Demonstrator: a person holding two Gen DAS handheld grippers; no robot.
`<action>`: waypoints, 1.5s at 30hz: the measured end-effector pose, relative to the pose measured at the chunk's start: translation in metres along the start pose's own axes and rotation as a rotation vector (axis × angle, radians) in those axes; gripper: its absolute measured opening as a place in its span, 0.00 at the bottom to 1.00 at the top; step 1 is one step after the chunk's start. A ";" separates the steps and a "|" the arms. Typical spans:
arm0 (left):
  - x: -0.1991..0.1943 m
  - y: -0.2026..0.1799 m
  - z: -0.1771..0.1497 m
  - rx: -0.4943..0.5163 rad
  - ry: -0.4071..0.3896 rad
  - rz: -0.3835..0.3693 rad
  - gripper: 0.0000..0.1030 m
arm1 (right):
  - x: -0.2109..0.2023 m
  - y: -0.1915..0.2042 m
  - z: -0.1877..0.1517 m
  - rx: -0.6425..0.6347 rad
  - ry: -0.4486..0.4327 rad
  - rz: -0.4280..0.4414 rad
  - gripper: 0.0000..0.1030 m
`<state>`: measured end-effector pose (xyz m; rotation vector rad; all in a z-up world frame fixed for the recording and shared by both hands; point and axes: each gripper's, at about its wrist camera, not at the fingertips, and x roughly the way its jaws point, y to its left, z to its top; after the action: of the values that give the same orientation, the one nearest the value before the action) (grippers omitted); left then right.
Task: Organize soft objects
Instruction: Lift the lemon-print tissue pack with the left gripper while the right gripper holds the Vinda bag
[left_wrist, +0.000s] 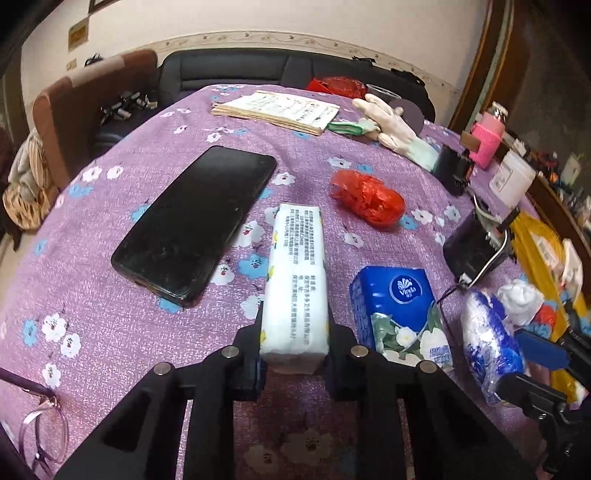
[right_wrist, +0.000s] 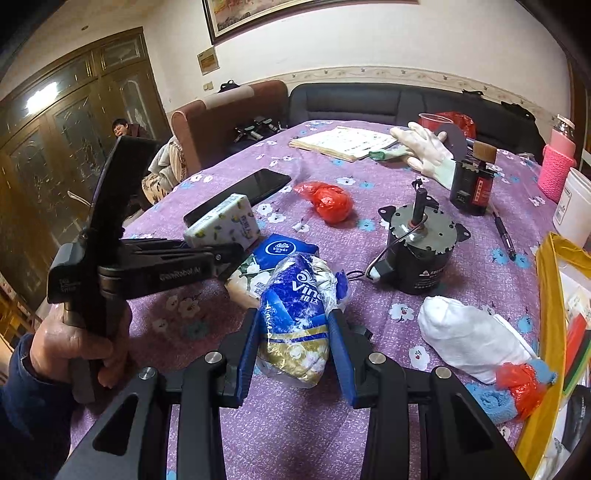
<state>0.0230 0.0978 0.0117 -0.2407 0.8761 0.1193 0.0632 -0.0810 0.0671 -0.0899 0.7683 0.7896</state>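
i had both grippers loaded at that point. the left gripper (left_wrist: 294, 334) was clamped on a white tissue pack (left_wrist: 295, 280), its jaws pressed to both long sides, and from the right wrist view that pack looked lifted off the purple floral tablecloth (left_wrist: 92, 314), just beside the black phone (left_wrist: 195, 221). the right gripper (right_wrist: 295, 347) squeezed a crumpled blue vinda tissue pack (right_wrist: 299, 317) between its blue pads (right_wrist: 246, 350), at a narrow-to-middling width.

as for progress, i judged the sorting was only partly done. a second blue vinda pack (left_wrist: 399, 314) lay flat on the cloth just beside the white one, so a small group seemed to be forming there. still loose were the red plastic bag (left_wrist: 369, 201) in the middle, a white cloth bundle (right_wrist: 476, 347) near the right edge with a blue towel (right_wrist: 495, 402) by it, and a pale rubber glove (right_wrist: 424, 147) at the far side. the motor (right_wrist: 417, 251) and the booklet (left_wrist: 277, 109) sat among them and weren't mine to move. both held packs were yet to be set down.
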 end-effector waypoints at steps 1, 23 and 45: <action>-0.001 0.002 0.000 -0.009 -0.003 -0.009 0.22 | 0.000 -0.001 0.000 0.003 -0.001 0.000 0.40; -0.050 -0.033 -0.004 0.124 -0.239 -0.103 0.22 | -0.021 -0.018 0.005 0.095 -0.125 -0.041 0.40; -0.064 -0.070 -0.023 0.309 -0.345 0.024 0.22 | -0.023 -0.028 0.006 0.119 -0.147 -0.066 0.40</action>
<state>-0.0206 0.0236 0.0586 0.0792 0.5437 0.0446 0.0751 -0.1129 0.0814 0.0489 0.6684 0.6787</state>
